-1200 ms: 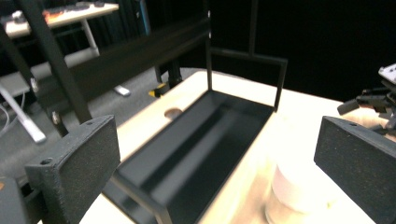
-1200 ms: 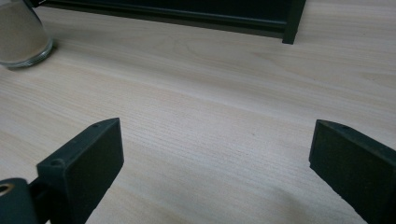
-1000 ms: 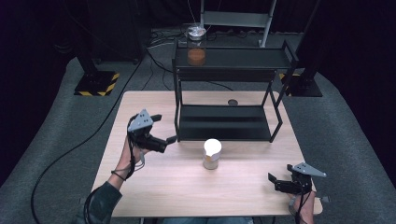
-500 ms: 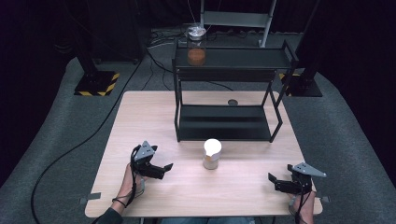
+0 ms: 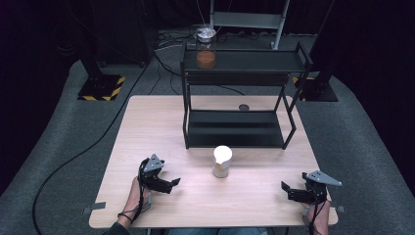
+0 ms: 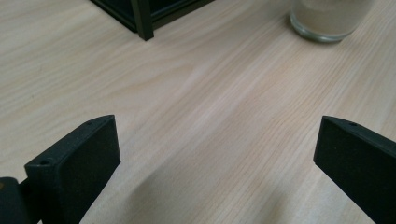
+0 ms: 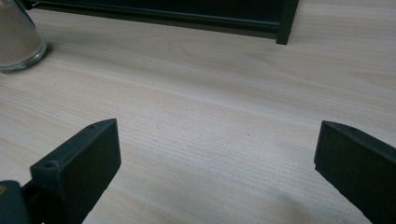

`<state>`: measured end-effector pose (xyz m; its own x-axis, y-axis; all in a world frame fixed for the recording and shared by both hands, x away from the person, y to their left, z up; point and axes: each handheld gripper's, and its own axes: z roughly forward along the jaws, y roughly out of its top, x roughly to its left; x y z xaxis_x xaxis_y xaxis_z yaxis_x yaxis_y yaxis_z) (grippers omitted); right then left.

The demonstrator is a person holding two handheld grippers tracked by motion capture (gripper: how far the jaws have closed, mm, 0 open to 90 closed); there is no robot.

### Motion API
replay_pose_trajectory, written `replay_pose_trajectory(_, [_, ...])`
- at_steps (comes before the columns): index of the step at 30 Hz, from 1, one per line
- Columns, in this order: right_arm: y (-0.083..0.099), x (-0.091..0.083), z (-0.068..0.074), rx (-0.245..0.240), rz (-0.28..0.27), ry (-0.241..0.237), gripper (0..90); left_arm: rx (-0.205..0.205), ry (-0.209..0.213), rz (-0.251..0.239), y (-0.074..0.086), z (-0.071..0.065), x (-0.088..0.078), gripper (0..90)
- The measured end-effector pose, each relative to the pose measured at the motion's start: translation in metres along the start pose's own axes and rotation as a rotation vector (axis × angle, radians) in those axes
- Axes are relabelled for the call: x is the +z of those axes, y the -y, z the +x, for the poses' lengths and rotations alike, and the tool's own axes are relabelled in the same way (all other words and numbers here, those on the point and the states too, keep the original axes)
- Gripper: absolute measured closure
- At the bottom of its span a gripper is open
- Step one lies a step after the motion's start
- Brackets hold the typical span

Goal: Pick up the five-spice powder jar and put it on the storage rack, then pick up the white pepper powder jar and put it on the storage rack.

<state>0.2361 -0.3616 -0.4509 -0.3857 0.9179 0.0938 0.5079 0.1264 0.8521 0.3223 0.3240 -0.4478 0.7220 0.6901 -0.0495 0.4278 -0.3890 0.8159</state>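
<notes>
A glass jar (image 5: 222, 161) with a white lid and pale contents stands on the wooden table (image 5: 147, 127), in front of the black rack. To its left my left gripper (image 5: 172, 184) hovers low over the wood, open, with bare table between its jaws (image 6: 217, 154); the jar's base (image 6: 329, 21) is ahead of it. My right gripper (image 5: 286, 192) rests near the front right corner. Its jaws have just been opening and stand open with nothing between them (image 7: 217, 154); the jar (image 7: 16, 42) sits far off to one side.
A black two-level rack (image 5: 235, 134) stands on the far half of the table. A second jar (image 5: 206, 51) with orange contents sits on its top shelf. A small dark round object (image 5: 243, 106) lies behind the lower shelf. Cables run over the grey floor.
My left gripper has dropped from mid-air down to just over the table and come nearer the front edge. The right gripper has stayed where it was.
</notes>
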Motion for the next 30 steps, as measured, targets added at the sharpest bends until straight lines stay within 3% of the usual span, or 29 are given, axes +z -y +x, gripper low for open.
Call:
replay_pose_trajectory(8, [-0.001, 0.0, 0.002, -0.004, 0.005, 0.009, 0.0, -0.021, 0.013, 0.027, -0.003, 0.004, 0.002, 0.0])
replay_pose_trajectory(12, [0.0, 0.0, 0.002, 0.001, 0.001, 0.012, 0.0, -0.042, 0.003, 0.077, -0.012, 0.005, 0.007, 0.0])
replay_pose_trajectory(17, [0.0, 0.0, 0.002, -0.004, -0.001, 0.007, 0.0, 0.002, -0.029, 0.141, -0.024, -0.003, 0.016, 0.0])
replay_pose_trajectory(21, [0.001, 0.0, 0.002, -0.003, -0.004, 0.009, 0.0, 0.022, -0.048, 0.153, -0.026, -0.009, 0.018, 0.0])
replay_pose_trajectory(30, [0.0, 0.0, 0.005, -0.01, -0.001, 0.021, 0.0, 0.017, -0.055, 0.152, -0.026, -0.011, 0.018, 0.0])
